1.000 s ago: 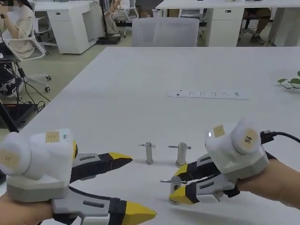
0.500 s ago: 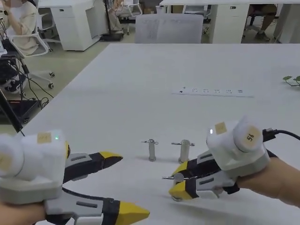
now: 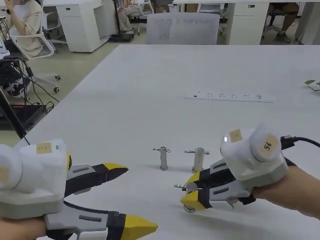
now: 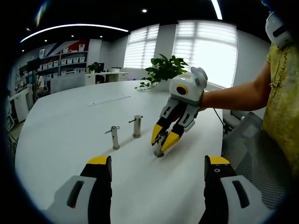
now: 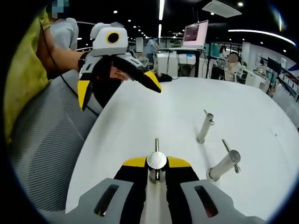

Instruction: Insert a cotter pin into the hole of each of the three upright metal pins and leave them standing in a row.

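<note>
Step in hand, as I judge it: placing the last of three. The right tool (image 3: pixel 190 191), black jaws with yellow tips, is clamped on the shank of a short grey metal pin with a round flat head (image 5: pixel 156 161); a thin wire cotter pin (image 3: pixel 179 187) already sits through its hole, so threading looks done and only the set-down is left.

Held pin is over the near part of the white counter (image 3: pixel 150 90), foot at or just above the surface; cannot tell which. It lies nearer the person than the other two, out of their line.

Left grey metal pin (image 3: pixel 163 159) and right grey metal pin (image 3: pixel 198 160) stand free, near each other, each with its own wire through the top.

Left tool (image 3: pixel 136 199): jaws wide apart, holding nothing; hovers low at the left, well apart from the pins.

Axes: all three pins have the long axis upright, heads up; held pin's wire lies level, crosswise to the shank, free end toward the person's left; the standing pins' wires are likewise level, roughly along the row.

Next move calls for: carry the held pin into line with the pair; keep it plumb; foot flat on the counter; then part the jaws gently — narrow foot, likely to topple if nudged.
</note>
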`<move>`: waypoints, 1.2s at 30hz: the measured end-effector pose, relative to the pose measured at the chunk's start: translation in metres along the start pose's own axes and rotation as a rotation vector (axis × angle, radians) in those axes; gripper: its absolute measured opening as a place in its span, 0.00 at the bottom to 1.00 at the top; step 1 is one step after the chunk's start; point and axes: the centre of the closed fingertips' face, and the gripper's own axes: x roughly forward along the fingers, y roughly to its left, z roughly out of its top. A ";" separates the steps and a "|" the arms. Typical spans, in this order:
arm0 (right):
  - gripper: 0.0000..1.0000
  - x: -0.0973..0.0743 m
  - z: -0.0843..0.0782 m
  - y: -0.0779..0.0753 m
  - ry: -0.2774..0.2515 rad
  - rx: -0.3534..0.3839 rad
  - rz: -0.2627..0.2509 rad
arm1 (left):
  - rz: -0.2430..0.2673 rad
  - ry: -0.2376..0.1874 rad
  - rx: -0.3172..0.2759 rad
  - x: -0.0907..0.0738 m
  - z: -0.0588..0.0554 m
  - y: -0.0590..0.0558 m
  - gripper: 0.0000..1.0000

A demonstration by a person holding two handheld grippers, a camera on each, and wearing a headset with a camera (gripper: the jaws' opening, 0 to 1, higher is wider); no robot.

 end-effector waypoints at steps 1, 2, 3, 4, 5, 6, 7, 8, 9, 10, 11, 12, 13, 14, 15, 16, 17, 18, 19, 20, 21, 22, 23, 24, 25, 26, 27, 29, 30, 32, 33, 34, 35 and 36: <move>0.14 0.000 0.000 -0.001 -0.001 -0.002 -0.004 | 0.001 0.002 0.000 0.000 -0.001 0.000 0.81; 0.14 0.000 0.000 0.000 -0.003 0.001 -0.003 | 0.003 0.004 0.000 0.000 -0.001 0.000 0.81; 0.14 0.000 0.000 0.000 -0.004 0.002 -0.004 | 0.002 0.003 -0.002 0.000 -0.001 0.000 0.81; 0.13 -0.001 0.000 0.000 -0.004 0.002 -0.002 | 0.003 0.003 -0.003 0.000 -0.002 0.000 0.81; 0.13 -0.001 0.000 0.000 -0.003 -0.001 -0.002 | 0.002 0.006 -0.003 0.000 -0.003 0.001 0.81; 0.13 -0.001 0.000 0.000 -0.001 -0.001 -0.002 | 0.003 0.010 -0.004 0.000 -0.004 0.001 0.81; 0.13 -0.001 0.000 0.000 0.000 0.001 0.003 | 0.003 0.011 -0.004 0.000 -0.004 0.001 0.81; 0.13 -0.001 0.000 0.000 0.002 0.002 0.003 | 0.002 0.013 -0.004 0.001 -0.004 0.001 0.81; 0.13 -0.002 -0.001 -0.001 0.004 -0.002 0.002 | 0.001 0.014 -0.004 0.001 -0.004 0.001 0.81; 0.12 -0.002 -0.001 -0.001 0.006 -0.003 0.001 | 0.001 0.015 -0.004 0.001 -0.005 0.001 0.81; 0.12 -0.002 -0.001 -0.001 0.007 -0.005 0.001 | 0.001 0.016 -0.004 0.001 -0.005 0.001 0.80; 0.12 -0.003 0.000 0.000 0.005 -0.003 0.005 | 0.001 0.017 -0.005 0.001 -0.005 0.002 0.80; 0.12 -0.004 0.000 -0.001 0.005 -0.003 0.002 | 0.002 0.018 -0.005 0.001 -0.005 0.002 0.80; 0.12 -0.006 0.001 -0.002 0.003 -0.005 0.000 | 0.001 0.018 -0.007 0.001 -0.005 0.003 0.80; 0.12 -0.008 0.002 -0.003 0.002 -0.003 -0.002 | 0.000 0.019 -0.008 0.001 -0.005 0.003 0.80; 0.12 -0.012 0.005 -0.006 -0.010 0.005 -0.007 | 0.000 0.019 -0.007 0.002 -0.005 0.003 0.79; 0.12 -0.015 0.006 -0.008 -0.014 0.011 -0.007 | 0.000 0.017 -0.008 0.002 -0.004 0.004 0.79; 0.12 -0.020 0.008 -0.011 -0.013 0.004 -0.015 | -0.001 0.018 -0.008 0.002 -0.003 0.004 0.79; 0.12 -0.024 0.008 -0.013 -0.012 0.001 -0.019 | -0.002 0.019 -0.008 0.003 -0.003 0.004 0.79; 0.12 -0.027 0.009 -0.015 -0.010 0.000 -0.019 | -0.002 0.019 -0.008 0.003 -0.002 0.005 0.79; 0.12 -0.033 0.010 -0.018 -0.009 -0.004 -0.024 | -0.002 0.019 -0.008 0.004 -0.002 0.005 0.79; 0.12 -0.037 0.010 -0.021 -0.010 -0.009 -0.032 | -0.002 0.020 -0.009 0.004 -0.002 0.005 0.79; 0.12 -0.043 0.011 -0.024 -0.007 -0.006 -0.034 | -0.002 0.019 -0.009 0.004 -0.001 0.006 0.79; 0.12 -0.047 0.011 -0.027 -0.006 -0.009 -0.039 | -0.001 0.020 -0.010 0.005 0.000 0.006 0.79; 0.12 -0.053 0.010 -0.031 -0.008 -0.013 -0.048 | 0.000 0.021 -0.010 0.005 0.000 0.007 0.79; 0.12 -0.058 0.010 -0.033 -0.006 -0.012 -0.050 | 0.001 0.021 -0.012 0.005 0.000 0.007 0.79; 0.12 -0.064 0.009 -0.038 -0.005 -0.014 -0.061 | 0.002 0.021 -0.014 0.005 0.000 0.007 0.79; 0.12 -0.071 0.006 -0.045 -0.003 -0.010 -0.074 | 0.003 0.026 -0.016 0.005 0.000 0.007 0.79; 0.12 -0.075 0.005 -0.048 -0.003 -0.007 -0.079 | 0.004 0.029 -0.017 0.005 -0.001 0.007 0.79; 0.12 -0.082 0.001 -0.057 -0.004 0.001 -0.096 | 0.006 0.035 -0.020 0.005 -0.002 0.008 0.79; 0.12 -0.084 -0.001 -0.060 -0.006 0.008 -0.098 | 0.006 0.038 -0.022 0.005 -0.002 0.008 0.79; 0.12 -0.087 -0.003 -0.065 -0.008 0.016 -0.103 | 0.007 0.040 -0.023 0.005 -0.003 0.008 0.79; 0.12 -0.088 -0.005 -0.068 -0.007 0.019 -0.108 | 0.006 0.047 -0.026 0.005 -0.004 0.008 0.79; 0.12 -0.090 -0.007 -0.071 -0.006 0.024 -0.109 | 0.007 0.050 -0.028 0.005 -0.005 0.008 0.79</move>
